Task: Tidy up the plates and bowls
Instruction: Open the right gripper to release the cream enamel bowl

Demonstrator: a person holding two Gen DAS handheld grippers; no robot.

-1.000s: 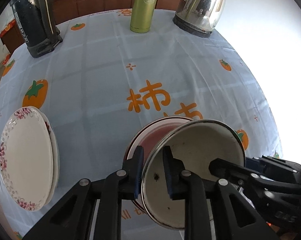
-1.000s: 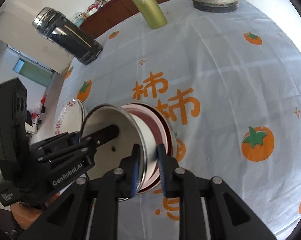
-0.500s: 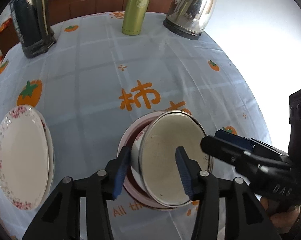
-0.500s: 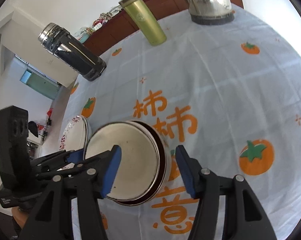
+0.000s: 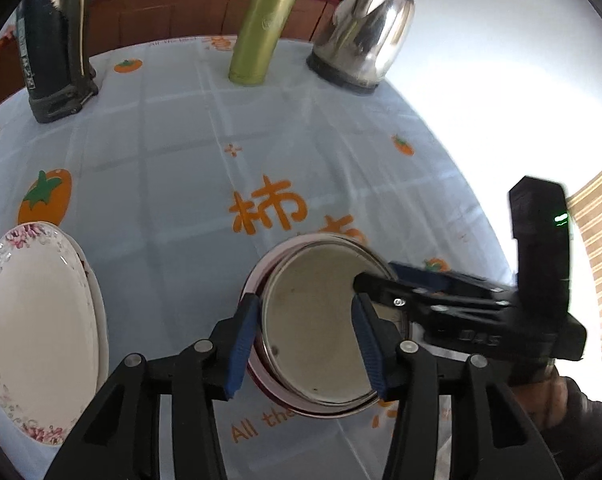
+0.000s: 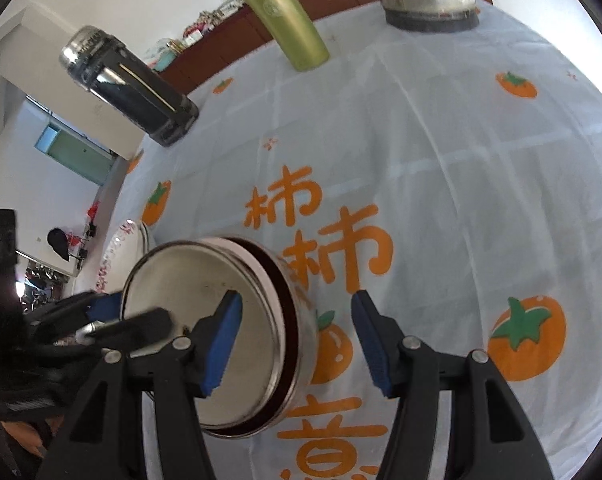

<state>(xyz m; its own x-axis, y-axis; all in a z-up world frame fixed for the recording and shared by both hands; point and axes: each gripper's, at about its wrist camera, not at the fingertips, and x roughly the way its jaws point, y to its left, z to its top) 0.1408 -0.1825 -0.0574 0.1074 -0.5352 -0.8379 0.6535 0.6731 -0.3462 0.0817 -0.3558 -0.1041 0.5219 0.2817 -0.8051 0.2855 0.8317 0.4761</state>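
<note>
A steel bowl [image 5: 313,304] [image 6: 189,280] sits nested inside a dark red bowl [image 5: 261,272] [image 6: 301,312] on the tablecloth, near the front. My left gripper [image 5: 305,340] [image 6: 129,314] straddles the bowls' near left rim; its jaws are opening and the pads stand off the metal. My right gripper [image 6: 297,344] [image 5: 381,276] straddles the opposite rim, open, one finger over the steel bowl and one outside the red one. Stacked white plates [image 5: 37,312] [image 6: 135,236] with floral edges lie to the left.
Along the far side stand a dark vacuum pot [image 5: 49,52], a green flask [image 5: 263,28] and a steel kettle [image 5: 363,36]. The round table's edge [image 5: 481,208] curves close on the right. A wooden sideboard [image 5: 173,12] lies behind.
Both grippers opened and let go of the steel bowl's rim. The bowl went from tilted and lifted to resting level inside the red bowl.
</note>
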